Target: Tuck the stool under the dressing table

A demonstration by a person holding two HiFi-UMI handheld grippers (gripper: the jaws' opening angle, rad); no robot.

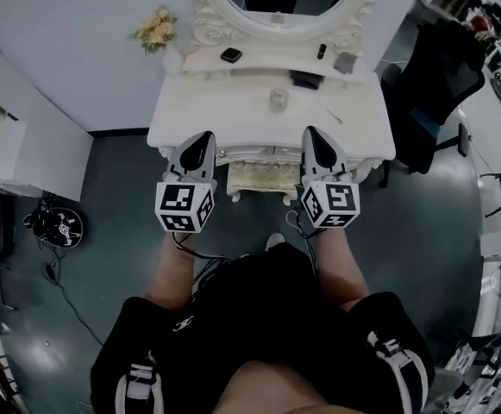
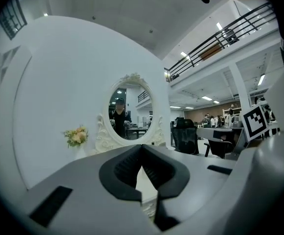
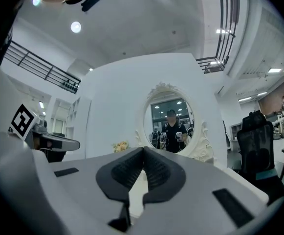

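Jaws: left gripper (image 1: 202, 138), right gripper (image 1: 313, 134) closed, empty.
Stool (image 1: 263, 180): mostly under tabletop (image 1: 233, 110), near edge showing.
Risk: any skewed nudge could jam its legs.

Head camera high up, looking steeply down on the dressing table (image 1: 233, 110), both gripper cameras low, close behind their jaws, facing the mirror (image 2: 130, 109), all views share it

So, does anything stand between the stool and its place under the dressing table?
Nothing visible does. The stool already sits partly beneath the front edge of the dressing table. In the head view it shows between the left gripper and the right gripper, both shut and empty. The floor farther under the table is hidden.
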